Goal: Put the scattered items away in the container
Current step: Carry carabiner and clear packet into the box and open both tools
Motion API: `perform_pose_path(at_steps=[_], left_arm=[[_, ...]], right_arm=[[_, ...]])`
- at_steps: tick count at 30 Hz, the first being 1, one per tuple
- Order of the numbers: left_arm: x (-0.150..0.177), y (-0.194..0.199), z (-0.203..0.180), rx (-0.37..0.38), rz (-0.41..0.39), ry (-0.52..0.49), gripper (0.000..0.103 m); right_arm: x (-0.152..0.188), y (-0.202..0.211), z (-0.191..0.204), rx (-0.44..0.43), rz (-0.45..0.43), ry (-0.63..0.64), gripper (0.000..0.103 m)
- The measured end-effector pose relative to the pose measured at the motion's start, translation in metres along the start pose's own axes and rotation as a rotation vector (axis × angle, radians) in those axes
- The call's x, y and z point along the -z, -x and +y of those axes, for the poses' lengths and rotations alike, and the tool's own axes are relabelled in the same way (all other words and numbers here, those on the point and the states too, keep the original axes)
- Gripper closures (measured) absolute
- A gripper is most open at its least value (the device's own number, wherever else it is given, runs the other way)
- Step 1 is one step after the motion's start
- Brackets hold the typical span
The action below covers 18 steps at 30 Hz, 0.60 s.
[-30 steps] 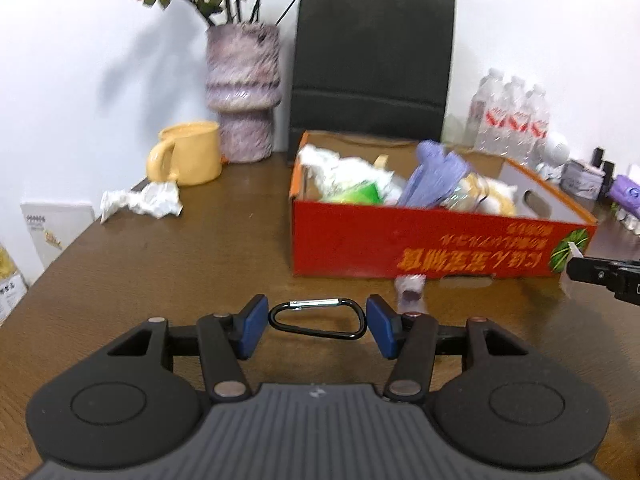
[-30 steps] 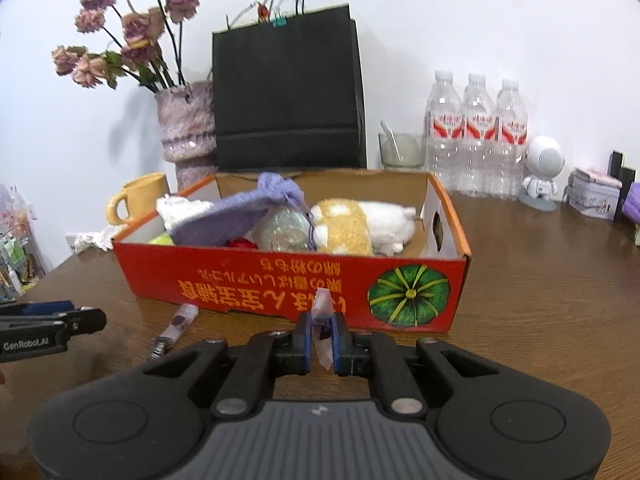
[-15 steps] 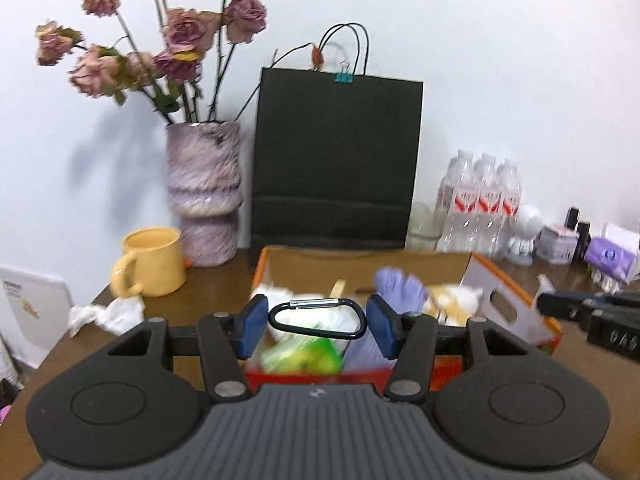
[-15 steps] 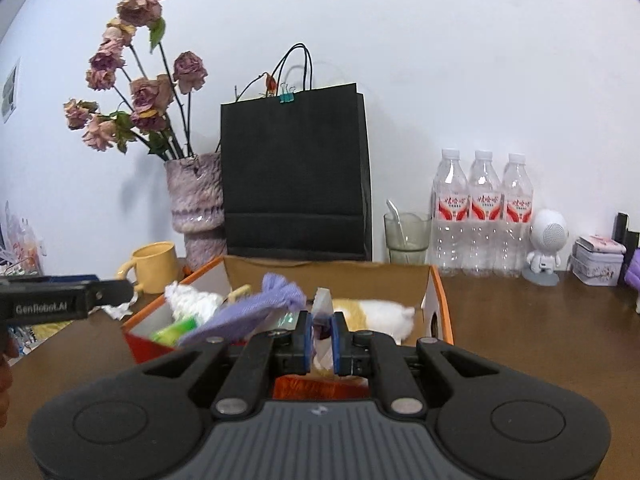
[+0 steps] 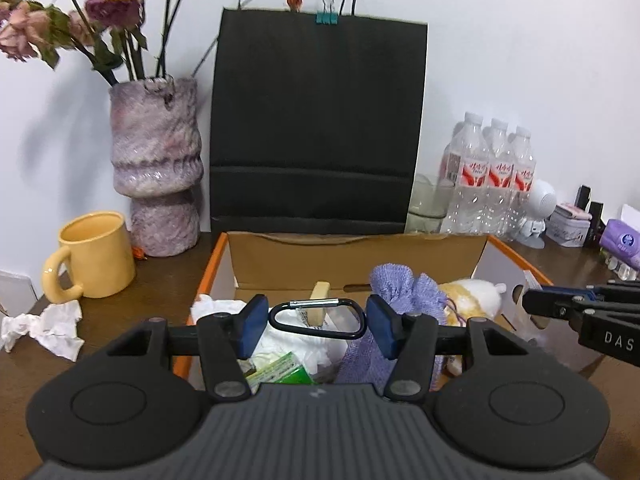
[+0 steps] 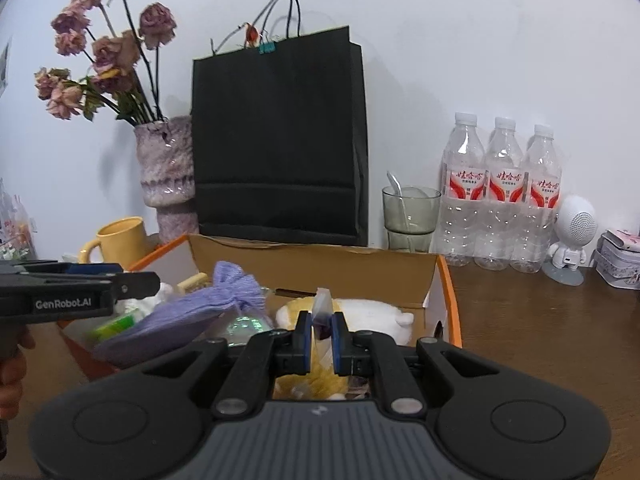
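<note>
The left fingers [image 5: 318,326] hold a black carabiner [image 5: 318,319] over the cardboard box [image 5: 360,258] below them, ready to drop it; the right fingers [image 6: 319,336] pinch a small clear packet [image 6: 321,314] above it, jaws just easing apart.

A plain white wall [image 5: 520,60] backs the brown wooden table [image 6: 552,332].

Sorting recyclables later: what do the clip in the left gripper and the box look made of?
Carabiner: seemingly metal, glossy black with a bare silvery gate. Box: corrugated cardboard by its look, matte brown inside with an orange printed rim.
</note>
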<state>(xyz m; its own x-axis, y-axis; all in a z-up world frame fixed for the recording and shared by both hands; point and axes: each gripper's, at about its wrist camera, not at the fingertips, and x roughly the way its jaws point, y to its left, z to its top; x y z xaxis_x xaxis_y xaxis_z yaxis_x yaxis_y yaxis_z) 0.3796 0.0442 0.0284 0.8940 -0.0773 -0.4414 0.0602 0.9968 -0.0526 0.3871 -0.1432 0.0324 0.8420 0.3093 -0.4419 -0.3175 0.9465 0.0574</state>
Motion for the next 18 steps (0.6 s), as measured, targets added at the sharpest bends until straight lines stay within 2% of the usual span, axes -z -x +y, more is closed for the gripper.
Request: perform_pose_path(at_steps=[1, 2, 3, 4, 5, 9, 18], left_arm=[[0.000, -0.002, 0.000, 0.001, 0.009, 0.003, 0.039], [0.000, -0.004, 0.001, -0.001, 0.022, 0.010, 0.020], [-0.001, -0.005, 0.001, -0.013, 0.029, 0.018, 0.003], [-0.001, -0.004, 0.002, -0.029, 0.028, 0.023, 0.000], [-0.002, -0.003, 0.001, -0.044, 0.021, 0.020, 0.000], [-0.005, 0.000, 0.001, -0.070, 0.019, 0.010, 0.000], [-0.003, -0.002, -0.004, -0.068, 0.040, -0.002, 0.000]], right_arm=[[0.000, -0.003, -0.002, 0.001, 0.006, -0.009, 0.089], [0.000, -0.005, -0.004, -0.005, 0.012, -0.027, 0.068], [0.000, -0.007, -0.006, -0.011, 0.020, -0.044, 0.027], [-0.001, -0.009, -0.008, -0.014, 0.027, -0.057, 0.008], [0.000, -0.009, -0.009, -0.014, 0.028, -0.065, 0.001], [0.000, -0.011, -0.006, 0.000, 0.043, -0.045, 0.000], [0.001, -0.011, -0.004, 0.015, 0.049, -0.028, 0.000]])
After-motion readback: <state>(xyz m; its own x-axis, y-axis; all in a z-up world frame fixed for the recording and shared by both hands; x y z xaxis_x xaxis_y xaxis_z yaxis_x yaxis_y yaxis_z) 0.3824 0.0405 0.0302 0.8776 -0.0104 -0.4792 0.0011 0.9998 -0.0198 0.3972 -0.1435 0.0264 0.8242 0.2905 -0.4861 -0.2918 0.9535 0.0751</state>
